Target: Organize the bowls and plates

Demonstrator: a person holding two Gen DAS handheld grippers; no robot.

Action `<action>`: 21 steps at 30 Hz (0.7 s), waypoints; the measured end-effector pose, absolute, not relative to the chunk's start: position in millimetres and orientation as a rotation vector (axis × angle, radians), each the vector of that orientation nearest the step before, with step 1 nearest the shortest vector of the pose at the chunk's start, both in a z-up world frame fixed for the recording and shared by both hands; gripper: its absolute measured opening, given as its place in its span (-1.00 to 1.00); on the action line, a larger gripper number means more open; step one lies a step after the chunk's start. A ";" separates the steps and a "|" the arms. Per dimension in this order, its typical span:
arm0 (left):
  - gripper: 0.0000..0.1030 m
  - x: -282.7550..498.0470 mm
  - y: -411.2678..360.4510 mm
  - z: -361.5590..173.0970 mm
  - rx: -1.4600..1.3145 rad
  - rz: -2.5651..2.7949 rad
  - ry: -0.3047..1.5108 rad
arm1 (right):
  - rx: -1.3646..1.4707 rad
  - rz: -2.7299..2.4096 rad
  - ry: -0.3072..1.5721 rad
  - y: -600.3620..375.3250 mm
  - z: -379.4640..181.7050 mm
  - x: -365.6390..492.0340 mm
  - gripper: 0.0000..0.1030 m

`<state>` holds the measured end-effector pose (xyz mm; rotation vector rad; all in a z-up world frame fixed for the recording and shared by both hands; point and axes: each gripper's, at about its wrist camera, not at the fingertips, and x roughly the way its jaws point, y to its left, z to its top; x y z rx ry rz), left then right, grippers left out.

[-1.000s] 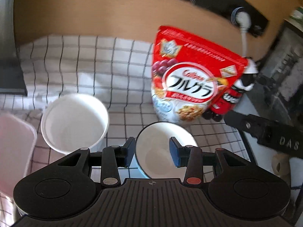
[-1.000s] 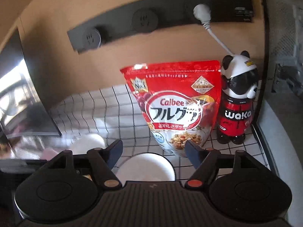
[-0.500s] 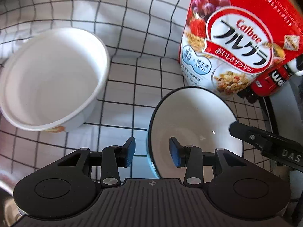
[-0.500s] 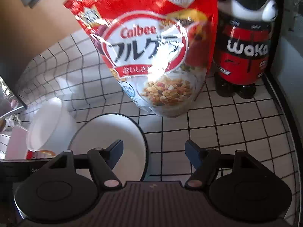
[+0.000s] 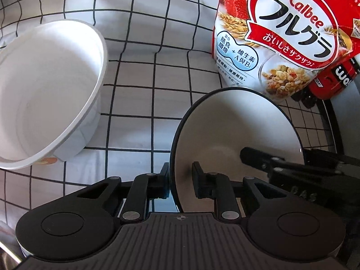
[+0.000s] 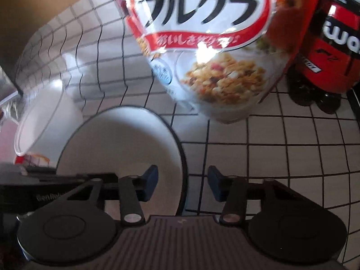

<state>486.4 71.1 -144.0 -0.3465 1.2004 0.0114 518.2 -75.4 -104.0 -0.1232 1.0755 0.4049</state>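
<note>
Straddling the rim of a dark-rimmed white bowl (image 5: 236, 126), the left gripper (image 5: 180, 177) is seen with its jaws partly open, one finger outside the near edge and one inside, the gap not yet closed on the rim, so nothing is held. At the opposite edge of the bowl, the right gripper (image 6: 183, 182) is placed the same way: its jaws are open wider, one finger over the interior and one outside over the checked cloth (image 6: 270, 153), and it too grips nothing. The bowl rests on the cloth; whether it sits flat or slightly tipped cannot be told. Just behind the bowl a red cereal bag (image 5: 285, 38) is stood, close to or touching the far rim, and behind the bag, away from the bowl, a red bottle (image 6: 330, 56) is partly hidden. To the left of the bowl, apart from it, a larger white tub (image 5: 47, 90) is set on the cloth. By judgement, the bowl is about to be gripped from two sides. A slip is possible if only the thin rim is pinched, since the glazed surface looks smooth. Uneven closing could tilt the bowl or push it into the bag, which could topple against the bottle.
</note>
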 end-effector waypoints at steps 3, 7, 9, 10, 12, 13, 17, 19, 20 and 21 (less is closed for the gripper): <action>-0.59 486.9 68.8 -142.9 -0.331 0.014 1.209 | -0.136 0.420 1.086 -70.7 -106.4 514.3 -0.35; -0.59 486.7 68.7 -142.2 -0.325 0.001 1.217 | -0.167 0.427 1.081 -64.1 -107.1 508.5 -0.37; -0.59 487.7 67.8 -142.7 -0.319 -0.007 1.227 | -0.167 0.426 1.083 -64.3 -106.6 507.3 -0.38; -0.59 486.9 67.5 -142.4 -0.318 -0.011 1.231 | -0.164 0.426 1.087 -65.2 -106.2 507.7 -0.38; -0.59 487.1 67.4 -142.6 -0.318 -0.013 1.231 | -0.161 0.432 1.088 -66.9 -105.7 507.3 -0.38; -0.59 487.8 67.3 -142.8 -0.319 -0.014 1.231 | -0.162 0.436 1.087 -67.4 -106.1 507.6 -0.38; -0.56 489.9 64.1 -142.6 -0.299 -0.011 1.224 | -0.145 0.435 1.094 -69.3 -107.9 510.6 -0.38; -0.52 489.6 62.9 -142.4 -0.299 -0.014 1.223 | -0.139 0.432 1.094 -69.5 -107.7 510.7 -0.38; -0.47 489.6 63.3 -142.8 -0.309 -0.020 1.223 | -0.139 0.431 1.093 -69.7 -107.8 510.5 -0.37; -0.31 489.1 64.1 -142.7 -0.333 -0.033 1.221 | -0.139 0.431 1.092 -69.8 -107.8 510.2 -0.37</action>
